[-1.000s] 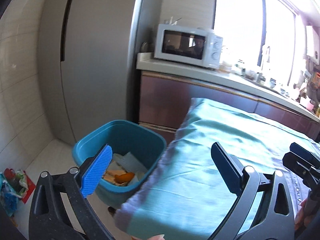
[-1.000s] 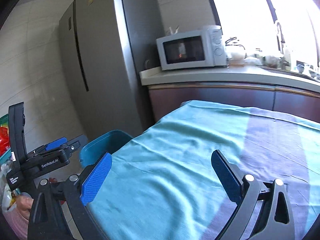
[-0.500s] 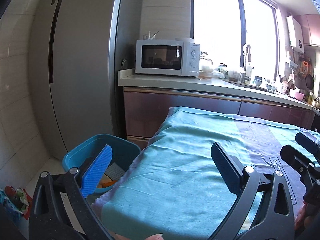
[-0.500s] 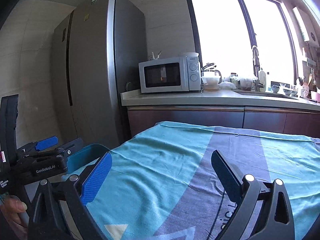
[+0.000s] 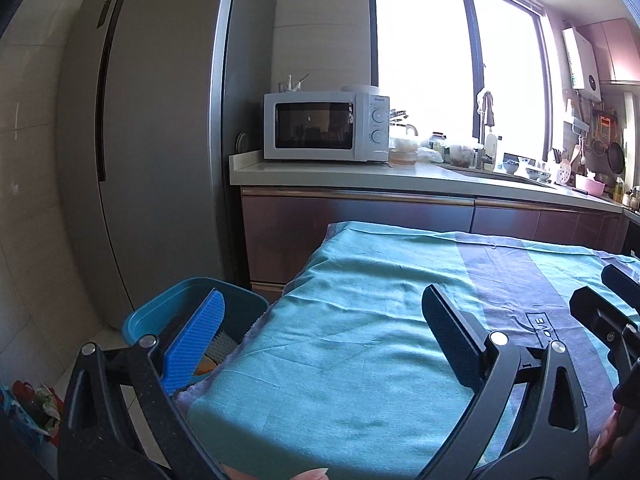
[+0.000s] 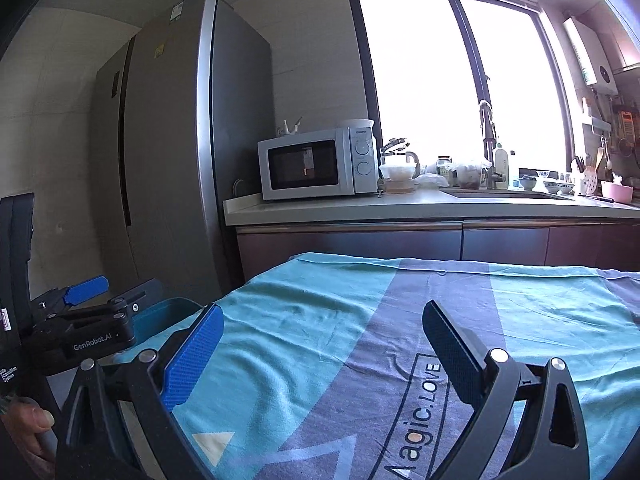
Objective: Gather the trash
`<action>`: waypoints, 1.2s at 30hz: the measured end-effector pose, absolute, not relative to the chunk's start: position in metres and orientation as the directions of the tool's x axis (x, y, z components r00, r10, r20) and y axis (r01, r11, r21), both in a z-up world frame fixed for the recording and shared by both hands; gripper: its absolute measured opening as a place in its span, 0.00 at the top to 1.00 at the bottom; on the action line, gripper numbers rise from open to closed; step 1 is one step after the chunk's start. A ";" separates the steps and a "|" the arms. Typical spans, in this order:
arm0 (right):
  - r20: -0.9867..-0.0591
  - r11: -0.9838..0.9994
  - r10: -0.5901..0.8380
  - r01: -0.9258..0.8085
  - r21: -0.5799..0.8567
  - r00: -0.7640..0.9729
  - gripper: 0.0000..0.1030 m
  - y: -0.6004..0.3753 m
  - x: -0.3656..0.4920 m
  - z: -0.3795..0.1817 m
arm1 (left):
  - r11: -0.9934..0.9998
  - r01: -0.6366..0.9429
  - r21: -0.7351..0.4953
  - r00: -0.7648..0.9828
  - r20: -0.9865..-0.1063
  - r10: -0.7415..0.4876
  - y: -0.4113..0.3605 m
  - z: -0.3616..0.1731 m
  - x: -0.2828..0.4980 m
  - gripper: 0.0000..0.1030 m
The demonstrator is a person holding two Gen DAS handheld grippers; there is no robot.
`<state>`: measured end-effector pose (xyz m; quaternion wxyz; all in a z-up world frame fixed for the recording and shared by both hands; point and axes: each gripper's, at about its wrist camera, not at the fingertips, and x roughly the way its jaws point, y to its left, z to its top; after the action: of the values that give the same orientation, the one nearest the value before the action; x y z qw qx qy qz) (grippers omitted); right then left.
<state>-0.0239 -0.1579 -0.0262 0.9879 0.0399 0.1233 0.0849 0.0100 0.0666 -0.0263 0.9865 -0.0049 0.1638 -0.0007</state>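
A teal bin [image 5: 158,314] stands on the floor at the table's left end, with grey and orange scraps [image 5: 216,354] partly showing inside it. My left gripper [image 5: 324,320] is open and empty over the table's left edge, its blue pad in front of the bin. In the right wrist view the bin [image 6: 170,314] is a sliver behind the left gripper's body [image 6: 80,330]. My right gripper [image 6: 320,338] is open and empty above the teal and purple tablecloth [image 6: 400,320]. No trash shows on the cloth [image 5: 360,340].
A tall grey fridge [image 5: 160,140] stands left of a counter [image 5: 400,178] holding a white microwave [image 5: 326,126], jars, a sink and bowls under a bright window. Red and green bags [image 5: 28,404] lie on the floor at far left. A hand [image 6: 30,420] holds the left gripper.
Both grippers have tilted upward and drawn back: the bin slid lower in the left view and more of the window, fridge and counter came into sight. Both stayed open and empty.
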 end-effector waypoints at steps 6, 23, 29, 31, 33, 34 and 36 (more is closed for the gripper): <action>-0.228 0.984 0.166 -0.147 0.100 0.959 0.07 -0.162 -0.030 -0.026 | 1.000 0.009 -0.007 0.949 -0.316 -0.011 0.062 -0.026 0.008 0.06; -0.215 0.986 0.151 -0.131 0.105 0.965 0.07 -0.172 -0.037 -0.024 | 1.000 0.011 0.004 0.957 -0.290 -0.009 0.060 -0.025 0.003 0.06; -0.204 0.986 0.147 -0.126 0.110 0.968 0.07 -0.176 -0.037 -0.023 | 1.000 0.011 0.012 0.962 -0.275 -0.008 0.057 -0.026 0.000 0.06; -0.200 0.986 0.144 -0.123 0.112 0.969 0.07 -0.177 -0.038 -0.024 | 1.000 0.013 0.013 0.963 -0.271 -0.009 0.057 -0.026 -0.001 0.06; -0.196 0.986 0.142 -0.122 0.115 0.970 0.07 -0.178 -0.038 -0.024 | 1.000 0.014 0.012 0.963 -0.269 -0.011 0.056 -0.026 -0.001 0.06; -0.192 0.986 0.141 -0.121 0.114 0.971 0.07 -0.178 -0.038 -0.025 | 1.000 0.015 0.013 0.964 -0.266 -0.011 0.056 -0.026 -0.001 0.06; -0.181 0.987 0.134 -0.115 0.110 0.974 0.07 -0.178 -0.040 -0.024 | 1.000 0.014 0.016 0.965 -0.262 -0.010 0.055 -0.026 -0.001 0.06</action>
<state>-0.0400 -0.1780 -0.0242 0.9924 0.0492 0.0941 0.0628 -0.0007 0.0553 -0.0263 0.9912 0.0087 0.1321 -0.0061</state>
